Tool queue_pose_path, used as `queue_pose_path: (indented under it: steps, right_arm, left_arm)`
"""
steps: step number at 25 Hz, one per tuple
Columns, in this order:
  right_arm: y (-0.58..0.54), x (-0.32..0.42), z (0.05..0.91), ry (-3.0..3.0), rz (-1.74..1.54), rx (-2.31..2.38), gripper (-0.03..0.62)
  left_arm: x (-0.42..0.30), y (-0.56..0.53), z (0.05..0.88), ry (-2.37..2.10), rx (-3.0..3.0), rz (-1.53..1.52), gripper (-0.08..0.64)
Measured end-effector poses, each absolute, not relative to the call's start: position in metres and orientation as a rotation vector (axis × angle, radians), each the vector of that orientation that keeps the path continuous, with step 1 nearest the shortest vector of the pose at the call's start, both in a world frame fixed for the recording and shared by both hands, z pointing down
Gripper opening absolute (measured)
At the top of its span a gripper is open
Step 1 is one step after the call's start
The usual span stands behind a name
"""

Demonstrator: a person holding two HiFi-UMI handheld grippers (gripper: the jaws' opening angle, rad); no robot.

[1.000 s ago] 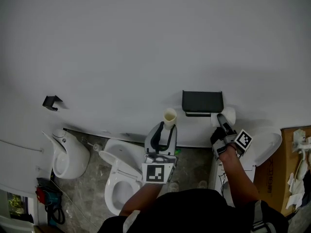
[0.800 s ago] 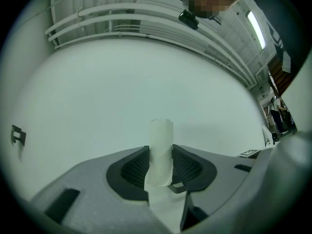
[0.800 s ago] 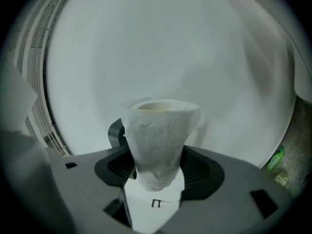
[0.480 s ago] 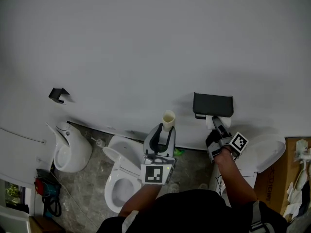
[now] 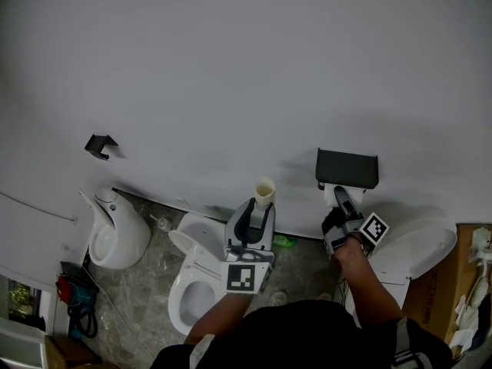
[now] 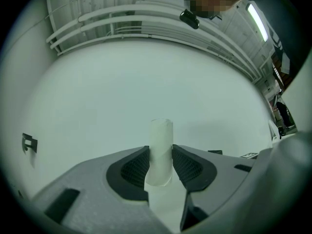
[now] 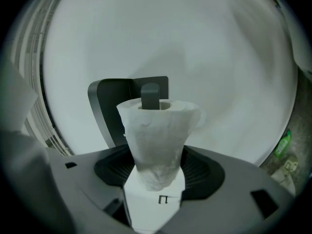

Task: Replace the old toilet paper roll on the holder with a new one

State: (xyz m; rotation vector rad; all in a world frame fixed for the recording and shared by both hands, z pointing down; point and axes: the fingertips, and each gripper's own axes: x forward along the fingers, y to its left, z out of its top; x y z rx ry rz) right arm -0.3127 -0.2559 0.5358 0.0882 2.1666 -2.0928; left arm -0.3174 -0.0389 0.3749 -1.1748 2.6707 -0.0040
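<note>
The black wall holder (image 5: 347, 167) hangs right of centre in the head view. Just beneath it my right gripper (image 5: 341, 203) is shut on the new white roll (image 5: 335, 194). In the right gripper view the roll (image 7: 158, 140) stands squeezed between the pads, and the holder's dark bar (image 7: 150, 95) shows at the opening of its core, in front of the black back plate (image 7: 109, 108). My left gripper (image 5: 261, 206) is shut on the empty cardboard tube (image 5: 264, 192), held upright left of the holder. In the left gripper view the tube (image 6: 160, 147) is pinched between both pads.
A toilet (image 5: 196, 283) sits on the floor below the left gripper, with a urinal (image 5: 115, 237) further left. A black hook (image 5: 100, 145) is on the wall. A white basin (image 5: 419, 252) and a cardboard box (image 5: 465, 283) stand at the right. A green bottle (image 5: 283, 241) lies by the wall.
The right gripper has carried the new roll leftward, from beside the holder's right end to under it at the bar. The left gripper with the tube has drawn further left of the holder.
</note>
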Motion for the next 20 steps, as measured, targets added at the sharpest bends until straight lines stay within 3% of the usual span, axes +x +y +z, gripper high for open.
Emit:
queue_pose_path:
  steps: [20]
  right_arm:
    - [-0.273, -0.265, 0.538, 2.218, -1.946, -0.045, 0.345]
  left_arm:
    - [-0.308, -0.058, 0.386, 2.668, -1.313, 0.002, 0.147]
